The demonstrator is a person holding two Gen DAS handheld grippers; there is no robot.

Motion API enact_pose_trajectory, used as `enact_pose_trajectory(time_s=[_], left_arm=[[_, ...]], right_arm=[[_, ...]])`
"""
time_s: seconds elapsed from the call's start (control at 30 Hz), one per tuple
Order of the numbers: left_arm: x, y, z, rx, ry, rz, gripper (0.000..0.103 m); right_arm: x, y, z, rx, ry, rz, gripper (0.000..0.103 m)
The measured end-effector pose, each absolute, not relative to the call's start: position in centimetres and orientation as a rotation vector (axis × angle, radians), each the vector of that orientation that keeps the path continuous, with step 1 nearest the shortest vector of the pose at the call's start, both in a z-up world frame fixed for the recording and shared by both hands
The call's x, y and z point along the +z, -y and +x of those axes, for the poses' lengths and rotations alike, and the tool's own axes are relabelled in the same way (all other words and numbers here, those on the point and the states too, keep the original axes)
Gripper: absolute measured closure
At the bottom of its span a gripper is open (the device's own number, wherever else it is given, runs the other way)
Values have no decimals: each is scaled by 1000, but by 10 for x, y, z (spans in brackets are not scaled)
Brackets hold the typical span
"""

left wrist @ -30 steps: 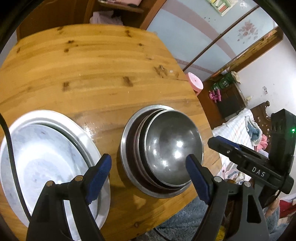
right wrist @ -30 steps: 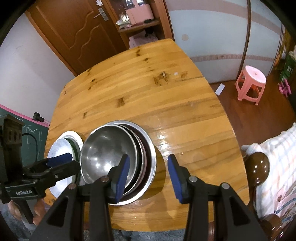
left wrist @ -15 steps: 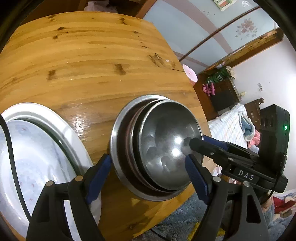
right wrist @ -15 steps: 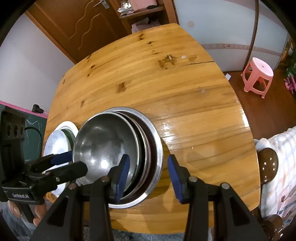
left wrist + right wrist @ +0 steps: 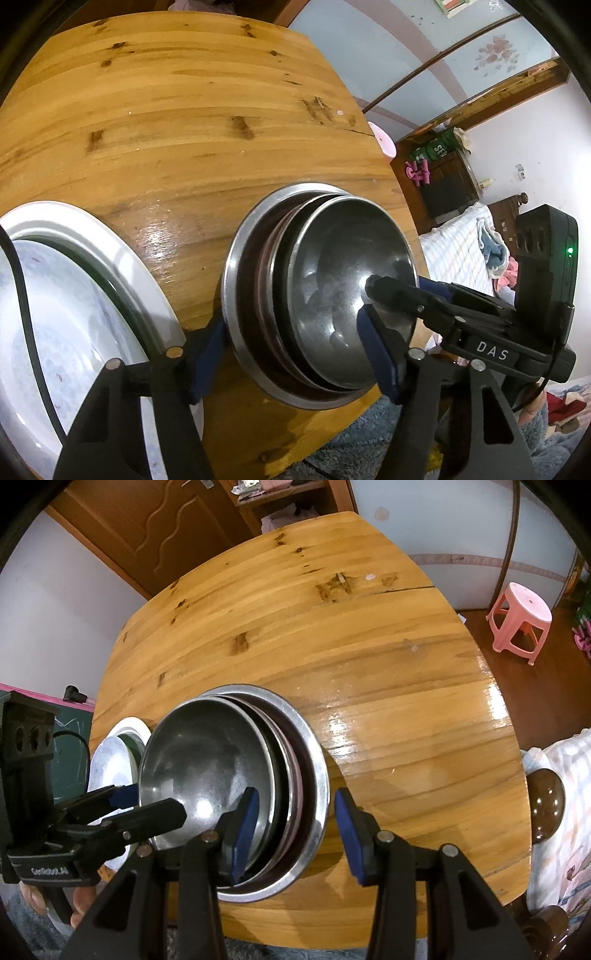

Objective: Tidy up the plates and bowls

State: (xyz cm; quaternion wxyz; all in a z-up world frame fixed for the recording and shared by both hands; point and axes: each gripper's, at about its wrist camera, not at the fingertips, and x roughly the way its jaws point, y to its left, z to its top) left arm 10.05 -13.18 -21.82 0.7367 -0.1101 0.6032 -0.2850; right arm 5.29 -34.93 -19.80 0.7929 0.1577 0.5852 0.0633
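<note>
Left tool point(image 5: 295, 354) closing astride bowl stack point(image 5: 321, 295), nearer than before, right tool point(image 5: 293, 830) apart astride its rim

The table point(image 5: 369, 664) is varnished wood – knotty, glossy enough to throw glare. The nested bowls point(image 5: 343, 295) look like stainless steel, shiny with a slightly brushed, smudgy inside. The plate point(image 5: 74, 314) beside them is smooth, white and glazed-looking, with a dark ring. The fingers point(image 5: 243, 830) have matt blue rubbery pads – black matt plastic behind them. The pink stool point(image 5: 521, 620) is smooth plastic.
</note>
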Motion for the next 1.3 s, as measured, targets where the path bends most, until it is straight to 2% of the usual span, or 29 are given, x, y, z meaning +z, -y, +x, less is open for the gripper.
enact_pose_trajectory(time_s=[0.17, 0.23, 0.3, 1.03, 1.23, 1.3], left_arm=[[-225, 131, 105, -614, -1341, -241, 50], [-230, 130, 109, -607, -1358, -247, 55], [-232, 130, 110, -601, -1371, -251, 60], [-236, 140, 114, -590, -1414, -190, 61], [-232, 138, 116, -576, -1400, -146, 58], [-231, 135, 117, -565, -1403, -151, 46]], right_arm=[[-200, 351, 53, 138, -1264, 344, 61], [-201, 351, 54, 145, -1269, 351, 68], [-201, 351, 55, 146, -1274, 358, 69], [-202, 349, 59, 151, -1317, 349, 70], [-202, 347, 60, 150, -1326, 338, 70], [-202, 347, 60, 147, -1329, 337, 70]])
